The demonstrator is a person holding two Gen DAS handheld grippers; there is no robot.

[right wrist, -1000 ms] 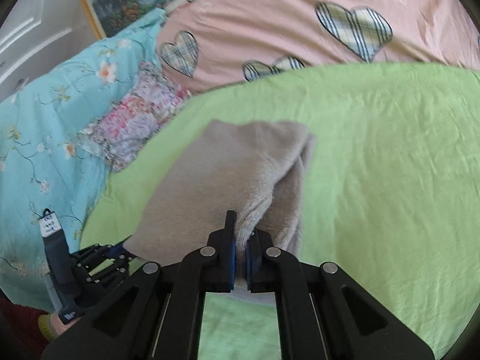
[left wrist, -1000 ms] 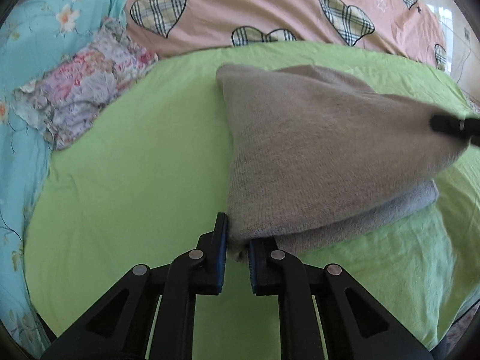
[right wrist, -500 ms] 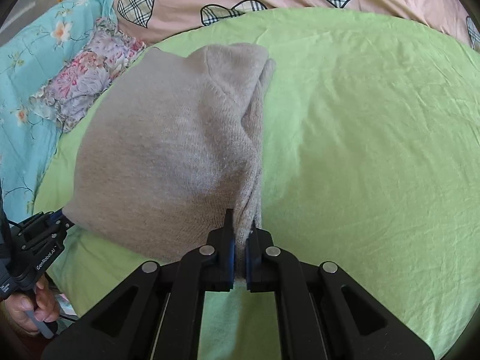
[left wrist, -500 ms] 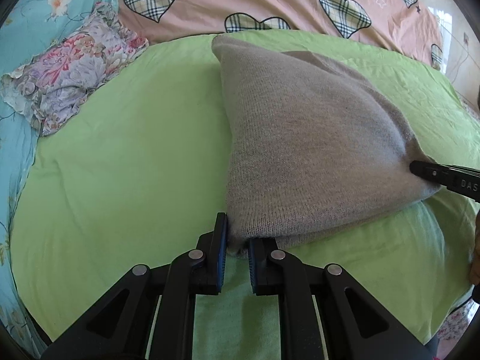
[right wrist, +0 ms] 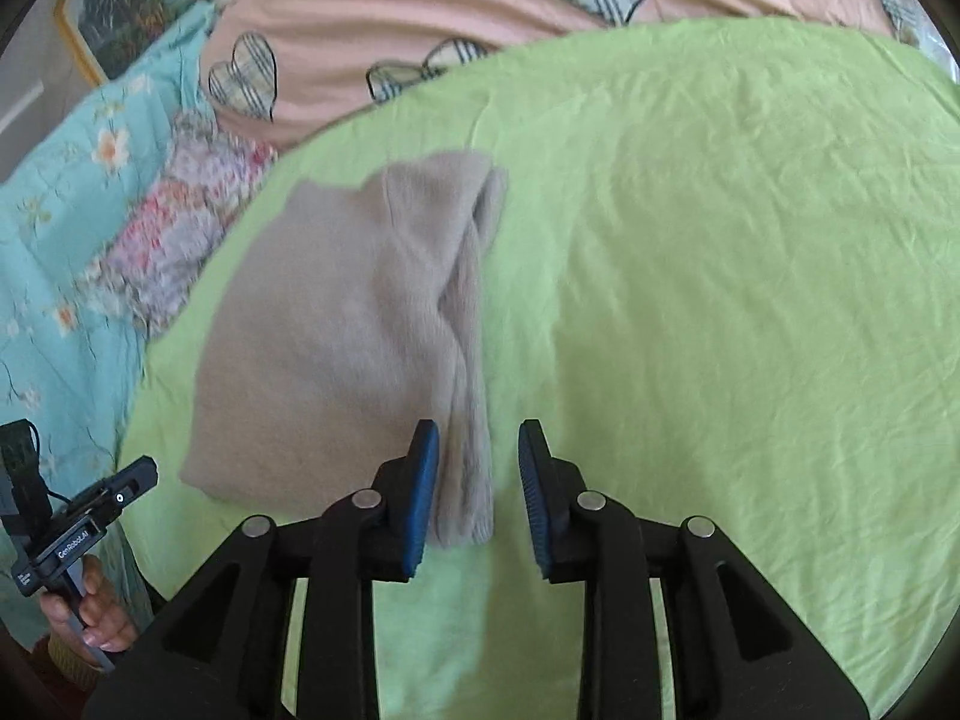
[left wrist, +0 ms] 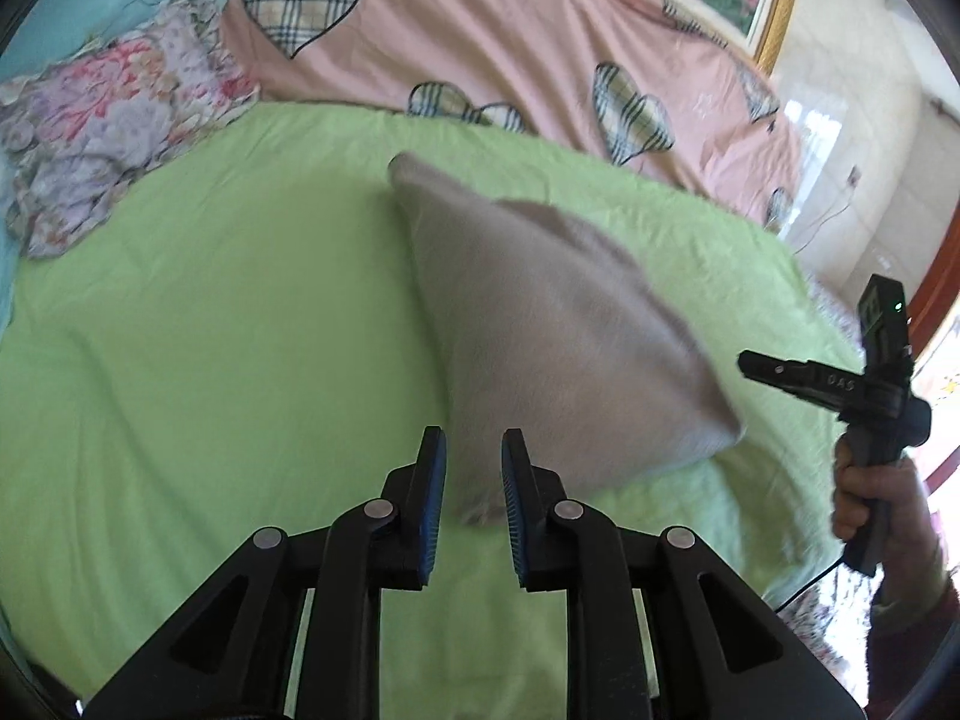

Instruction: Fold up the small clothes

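Both tongs (left wrist: 474, 468) apparently off sweater (left wrist: 558, 348) now.

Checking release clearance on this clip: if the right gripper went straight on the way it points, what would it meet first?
Most likely the beige knit garment: its near corner lies between the opening jaws of the right gripper, unpinched. Right of that edge lies only the green sheet. Depth is hard to judge here.

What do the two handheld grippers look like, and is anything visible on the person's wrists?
Both the left gripper and right gripper are black linkage frames with silver rivets and ribbed blue pads on the fingers. Each has white lettering on its side; the right trails a thin black cable. A dark red sleeve covers the right wrist.
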